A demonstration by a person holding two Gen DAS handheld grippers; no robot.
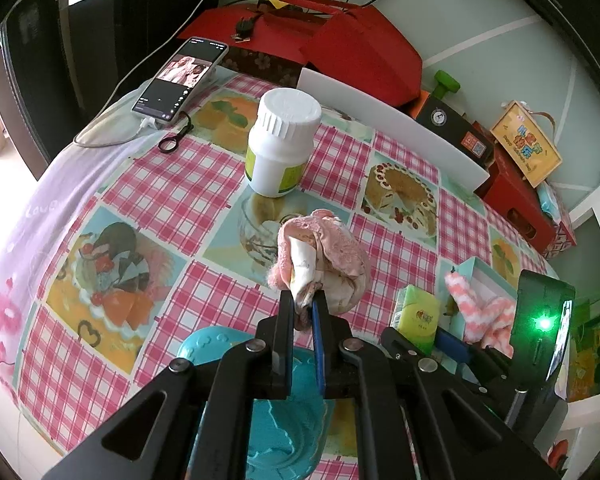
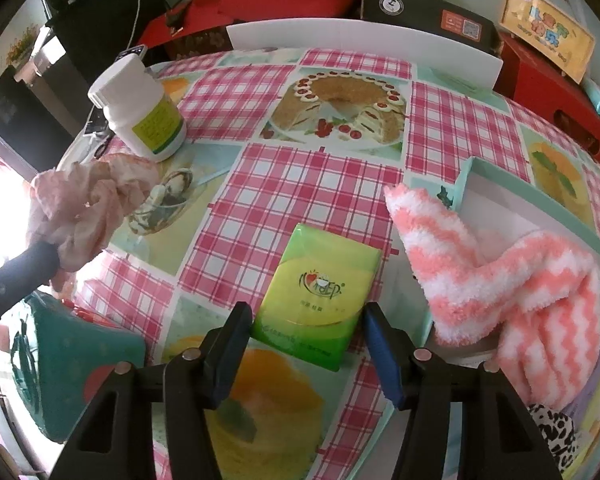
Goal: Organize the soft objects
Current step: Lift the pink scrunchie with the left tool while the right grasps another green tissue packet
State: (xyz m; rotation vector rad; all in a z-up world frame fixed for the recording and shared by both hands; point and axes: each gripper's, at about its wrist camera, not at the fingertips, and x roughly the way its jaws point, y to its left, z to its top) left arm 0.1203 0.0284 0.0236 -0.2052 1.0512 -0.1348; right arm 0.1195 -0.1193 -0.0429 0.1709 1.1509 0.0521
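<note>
The left gripper (image 1: 303, 304) had its two fingers pressed together on a crumpled pink lace cloth (image 1: 328, 256), pinching it by one bunched end so the rest of it stood up above the checked tablecloth (image 1: 172, 184), just in front of the white pill bottle (image 1: 282, 140). From the other side the same pink lace cloth (image 2: 88, 208) hung at the tip of the left gripper (image 2: 54, 254), lifted off the table and near the white pill bottle (image 2: 140, 108). The right gripper (image 2: 306, 332) was spread wide, its fingers on either side of the near end of a green tissue pack (image 2: 320, 288) that lay flat on the tablecloth; I could not tell whether the pads touched it. Just to the right of the pack, a fluffy pink-and-white striped sock (image 2: 500, 276) lay draped over the edge of a shallow mint-green box (image 2: 540, 196). A phone (image 1: 180, 80) lay at the far corner of the table with its screen lit, and red boxes (image 1: 340, 44) stood along the back.
</note>
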